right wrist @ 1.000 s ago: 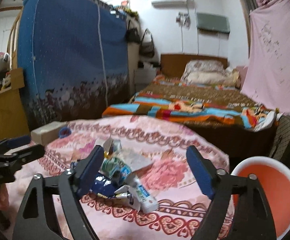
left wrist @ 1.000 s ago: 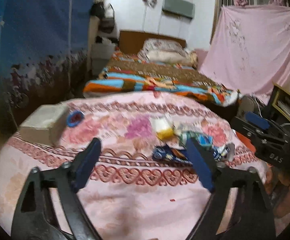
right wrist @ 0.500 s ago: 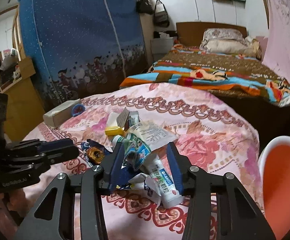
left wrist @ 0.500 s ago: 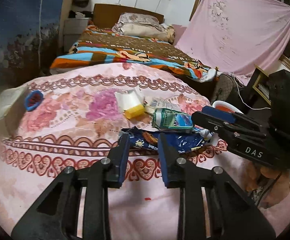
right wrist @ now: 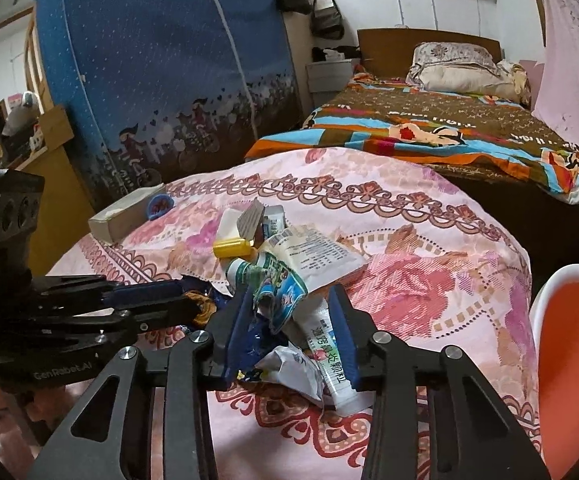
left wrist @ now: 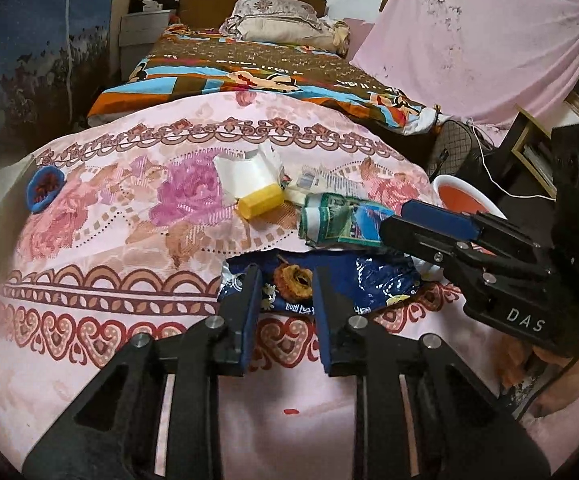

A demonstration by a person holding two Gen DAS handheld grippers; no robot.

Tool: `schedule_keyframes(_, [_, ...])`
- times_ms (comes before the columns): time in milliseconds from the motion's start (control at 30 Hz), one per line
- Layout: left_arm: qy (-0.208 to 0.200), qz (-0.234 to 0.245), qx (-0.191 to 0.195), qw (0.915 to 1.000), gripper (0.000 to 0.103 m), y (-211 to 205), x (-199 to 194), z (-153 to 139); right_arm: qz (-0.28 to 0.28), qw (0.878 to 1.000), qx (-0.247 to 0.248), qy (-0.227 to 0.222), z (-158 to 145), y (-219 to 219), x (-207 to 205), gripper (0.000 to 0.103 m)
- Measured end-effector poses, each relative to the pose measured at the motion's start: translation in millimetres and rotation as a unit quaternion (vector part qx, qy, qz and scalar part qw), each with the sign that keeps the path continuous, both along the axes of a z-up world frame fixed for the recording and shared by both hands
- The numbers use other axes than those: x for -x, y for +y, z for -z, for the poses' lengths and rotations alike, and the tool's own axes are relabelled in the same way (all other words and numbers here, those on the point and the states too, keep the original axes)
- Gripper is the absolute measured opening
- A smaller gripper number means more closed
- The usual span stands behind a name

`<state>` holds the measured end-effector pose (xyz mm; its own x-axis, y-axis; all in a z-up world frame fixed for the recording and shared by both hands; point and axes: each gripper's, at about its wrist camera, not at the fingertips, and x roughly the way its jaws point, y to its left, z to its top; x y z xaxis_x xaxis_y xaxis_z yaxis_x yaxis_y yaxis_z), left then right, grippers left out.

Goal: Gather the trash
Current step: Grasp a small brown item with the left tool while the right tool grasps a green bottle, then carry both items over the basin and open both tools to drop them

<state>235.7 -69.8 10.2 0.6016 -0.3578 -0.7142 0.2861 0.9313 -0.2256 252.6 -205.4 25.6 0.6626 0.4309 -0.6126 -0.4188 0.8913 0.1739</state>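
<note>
We work the trash heap on the pink floral tabletop (left wrist: 121,248): our left gripper (left wrist: 285,284), partly closed, straddles the blue snack wrapper (left wrist: 373,280) without pinching it; our right gripper (right wrist: 291,312) brackets the toothpaste tube (right wrist: 329,360) and crumpled wrappers. We should squeeze firmly, then lift toward the orange bin (right wrist: 569,360) at 3 o'clock.

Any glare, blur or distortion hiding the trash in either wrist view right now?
Left wrist: the crinkled dark blue foil wrapper carries white glare patches, and fisheye bends the edges. Right wrist: the white printed tube reads sharp; corners go dark.
</note>
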Motion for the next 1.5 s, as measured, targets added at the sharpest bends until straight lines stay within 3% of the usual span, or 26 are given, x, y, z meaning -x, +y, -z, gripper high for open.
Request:
schedule_keyframes(200, [0.0, 0.009, -0.01, 0.9999, 0.001, -3, 3, 0, -0.012, 1.0, 0.0, 0.015, 4, 3, -3, 0.033])
schedule_keyframes(267, [-0.004, 0.013, -0.014, 0.9998, 0.0, -5, 4, -1, -0.015, 1.0, -0.003, 0.019, 6, 5, -3, 0.026])
schedule_keyframes(500, [-0.016, 0.03, -0.028, 0.999, 0.0, -15, 8, -3, -0.026, 0.999, -0.01, 0.036, 10, 7, -9, 0.015])
schedule_keyframes(567, [-0.021, 0.032, -0.031, 0.9988, 0.0, -16, 9, -4, -0.028, 0.999, -0.008, 0.032, 9, 9, -7, 0.009])
schedule_keyframes(833, [-0.038, 0.024, -0.033, 0.9984, 0.0, -15, 14, -9, -0.02, 1.0, -0.011, 0.0, 1, 4, 3, 0.006])
schedule_keyframes(1033, [-0.082, 0.011, -0.019, 0.9964, 0.0, -13, 26, -23, -0.004, 0.999, -0.033, -0.042, -10, -8, 15, 0.006])
schedule_keyframes(1233, [-0.146, -0.008, -0.003, 0.9893, 0.0, -17, 36, -45, 0.027, 0.991, -0.057, -0.118, -28, -22, 35, 0.006])
schedule_keyframes(1500, [-0.244, -0.002, 0.01, 0.9697, 0.0, -44, 50, -81, 0.088, 0.963, -0.082, -0.242, -58, -47, 67, 0.006])
